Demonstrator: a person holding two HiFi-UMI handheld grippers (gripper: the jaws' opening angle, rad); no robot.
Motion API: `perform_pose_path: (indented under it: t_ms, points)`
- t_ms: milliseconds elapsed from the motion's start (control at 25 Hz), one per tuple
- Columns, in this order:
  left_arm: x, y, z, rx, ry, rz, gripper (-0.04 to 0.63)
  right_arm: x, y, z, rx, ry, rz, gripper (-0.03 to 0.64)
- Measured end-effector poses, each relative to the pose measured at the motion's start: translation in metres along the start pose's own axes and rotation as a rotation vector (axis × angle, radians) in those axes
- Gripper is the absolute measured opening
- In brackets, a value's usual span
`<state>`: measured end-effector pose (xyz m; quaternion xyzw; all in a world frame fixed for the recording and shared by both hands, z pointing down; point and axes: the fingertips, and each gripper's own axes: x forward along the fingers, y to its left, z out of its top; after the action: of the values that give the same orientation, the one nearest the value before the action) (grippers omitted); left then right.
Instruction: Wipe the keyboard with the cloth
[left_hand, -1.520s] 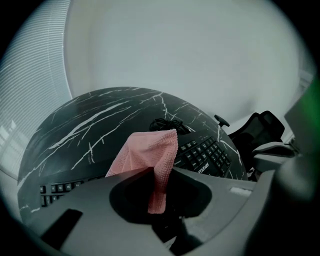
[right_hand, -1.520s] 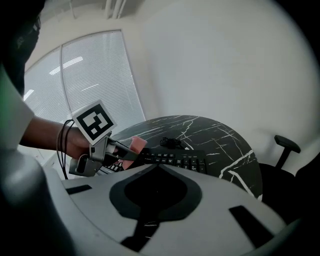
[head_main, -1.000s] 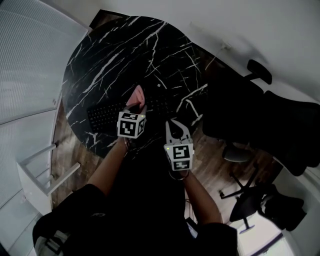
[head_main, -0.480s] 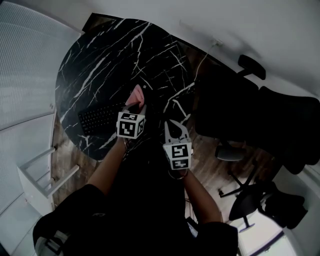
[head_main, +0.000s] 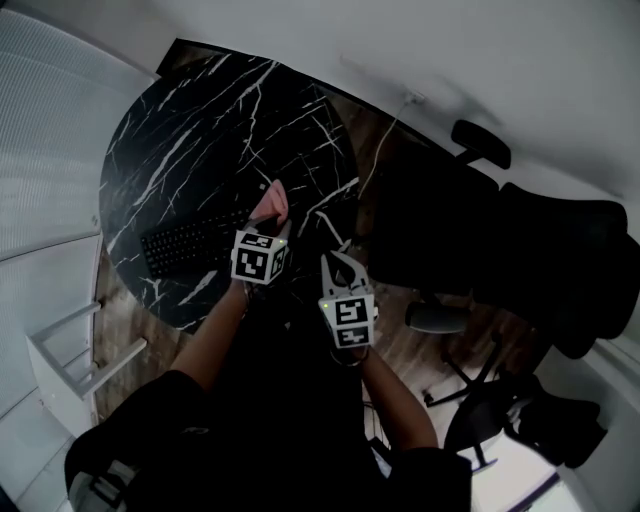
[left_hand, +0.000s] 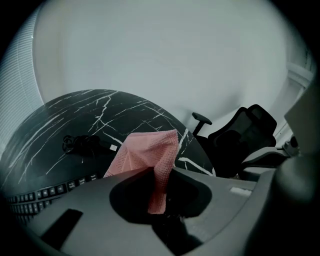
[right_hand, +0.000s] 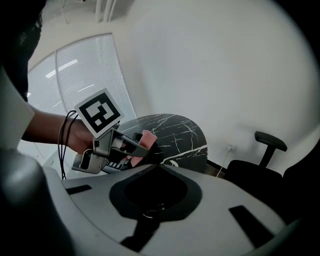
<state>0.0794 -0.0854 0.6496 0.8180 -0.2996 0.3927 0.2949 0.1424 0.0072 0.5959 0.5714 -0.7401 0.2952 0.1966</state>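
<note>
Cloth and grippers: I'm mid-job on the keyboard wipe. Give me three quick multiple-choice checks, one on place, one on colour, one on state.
1. The cloth is:
A. in the left gripper
B. in the right gripper
C. in neither gripper

2. The cloth's colour is:
A. blue
B. pink
C. white

3. The right gripper is:
A. wide open
B. shut on the cloth
C. shut with nothing in it

Answers:
1. A: the left gripper view shows the cloth pinched between that gripper's jaws.
2. B: it looks pink in every view.
3. C: the right gripper view shows its jaws meeting at the tips with nothing between them.
</note>
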Motion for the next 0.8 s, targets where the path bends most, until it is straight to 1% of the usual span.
perform_pose_path:
  t_ms: [120, 240, 320, 400, 560, 720, 800]
  points:
    - [0.005, -0.012, 0.002, -0.001, 0.001, -0.017, 0.064, -0.003, -0.008, 0.0, -0.01, -0.002, 0.025, -0.006]
    - [0.008, -0.027, 0.002, 0.012, 0.002, -0.068, 0.064, -0.002, -0.014, 0.006, -0.01, -0.016, 0.043, -0.006]
    - [0.001, -0.033, 0.005, -0.01, -0.027, -0.086, 0.063, -0.002, -0.015, 0.012, -0.018, -0.033, 0.05, -0.006]
    - [-0.012, -0.035, 0.013, -0.034, -0.082, -0.088, 0.059, 0.0, -0.012, 0.019, -0.028, -0.053, 0.06, -0.006]
    - [-0.05, -0.025, 0.03, -0.036, -0.193, -0.043, 0.057, 0.007, -0.001, 0.038, -0.079, -0.095, 0.085, -0.006]
    - [-0.103, -0.007, 0.037, -0.019, -0.294, 0.054, 0.057, 0.006, 0.02, 0.063, -0.127, -0.146, 0.12, -0.006]
    - [-0.132, 0.004, 0.034, -0.032, -0.339, 0.098, 0.057, 0.002, 0.039, 0.078, -0.156, -0.177, 0.142, -0.006]
